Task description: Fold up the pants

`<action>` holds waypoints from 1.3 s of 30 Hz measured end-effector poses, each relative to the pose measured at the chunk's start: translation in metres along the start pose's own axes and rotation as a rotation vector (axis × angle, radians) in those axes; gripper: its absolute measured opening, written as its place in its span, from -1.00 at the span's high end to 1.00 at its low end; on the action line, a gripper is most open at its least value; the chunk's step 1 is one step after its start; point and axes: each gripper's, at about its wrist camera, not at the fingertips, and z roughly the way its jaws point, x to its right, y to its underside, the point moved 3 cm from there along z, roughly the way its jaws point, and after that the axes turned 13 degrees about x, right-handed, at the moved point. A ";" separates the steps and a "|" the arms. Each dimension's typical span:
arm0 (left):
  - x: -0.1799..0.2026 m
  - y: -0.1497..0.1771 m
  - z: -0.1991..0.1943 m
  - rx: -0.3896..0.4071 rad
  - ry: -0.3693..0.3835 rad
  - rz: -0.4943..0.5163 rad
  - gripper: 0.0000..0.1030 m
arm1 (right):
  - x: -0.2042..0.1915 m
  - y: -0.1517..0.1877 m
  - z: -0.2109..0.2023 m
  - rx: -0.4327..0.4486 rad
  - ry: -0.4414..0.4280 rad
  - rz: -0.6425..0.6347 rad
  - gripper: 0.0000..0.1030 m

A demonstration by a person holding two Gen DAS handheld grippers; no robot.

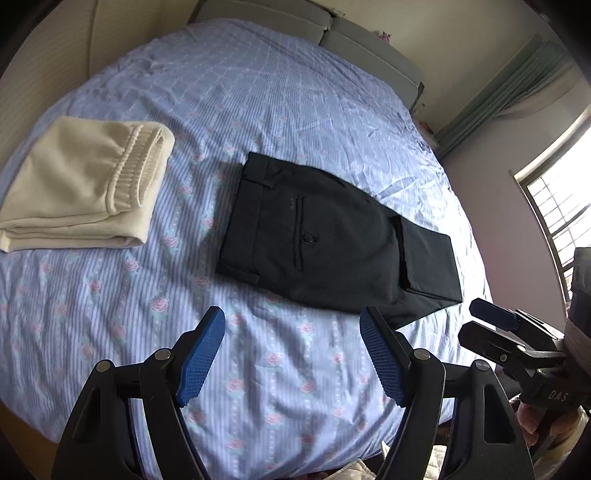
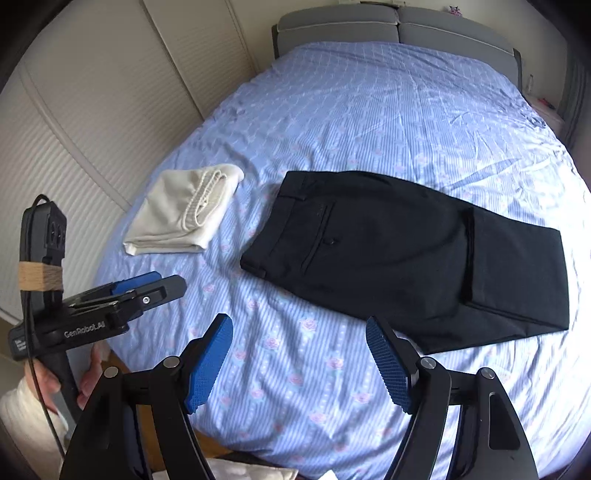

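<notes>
Black pants (image 1: 332, 236) (image 2: 406, 251) lie folded flat on the bed, waistband to the left, back pocket and button facing up, legs doubled over at the right. My left gripper (image 1: 291, 321) hovers open above the sheet just short of their near edge, with nothing between its blue pads. My right gripper (image 2: 299, 325) is likewise open and empty, held over the sheet in front of the pants. Each gripper shows in the other's view: the left gripper (image 2: 147, 288) at the left, the right gripper (image 1: 480, 314) at the right edge.
Folded cream sweatpants (image 1: 81, 184) (image 2: 184, 218) lie left of the black pair. The blue floral sheet (image 1: 258, 92) covers the bed up to a grey headboard (image 2: 388, 22). A pale wardrobe (image 2: 92, 110) stands at the left, a window (image 1: 561, 206) at the right. A hand (image 2: 88, 376) holds the left gripper.
</notes>
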 end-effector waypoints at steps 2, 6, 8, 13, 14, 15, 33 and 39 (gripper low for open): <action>-0.022 -0.001 0.015 -0.021 0.034 -0.041 -0.42 | -0.013 0.000 0.015 -0.023 0.031 -0.014 -0.47; -0.056 0.004 0.049 -0.070 0.079 -0.139 -0.33 | -0.029 -0.003 0.052 -0.070 0.076 -0.046 -0.47; -0.069 0.008 0.070 -0.099 0.107 -0.189 -0.31 | -0.032 -0.003 0.071 -0.095 0.094 -0.048 -0.47; -0.095 0.019 0.116 -0.147 0.145 -0.308 -0.27 | -0.029 0.003 0.117 -0.175 0.128 -0.019 -0.47; -0.101 0.021 0.125 -0.155 0.153 -0.335 -0.27 | -0.029 0.004 0.123 -0.190 0.137 -0.020 -0.47; -0.104 0.023 0.132 -0.163 0.162 -0.361 -0.27 | -0.029 0.005 0.129 -0.202 0.146 -0.023 -0.47; -0.112 -0.036 0.227 -0.271 0.455 -0.371 0.46 | -0.013 -0.006 0.170 -0.246 0.191 0.026 -0.47; -0.110 -0.046 0.264 -0.349 0.522 -0.418 0.46 | -0.001 -0.020 0.169 -0.197 0.213 0.065 -0.47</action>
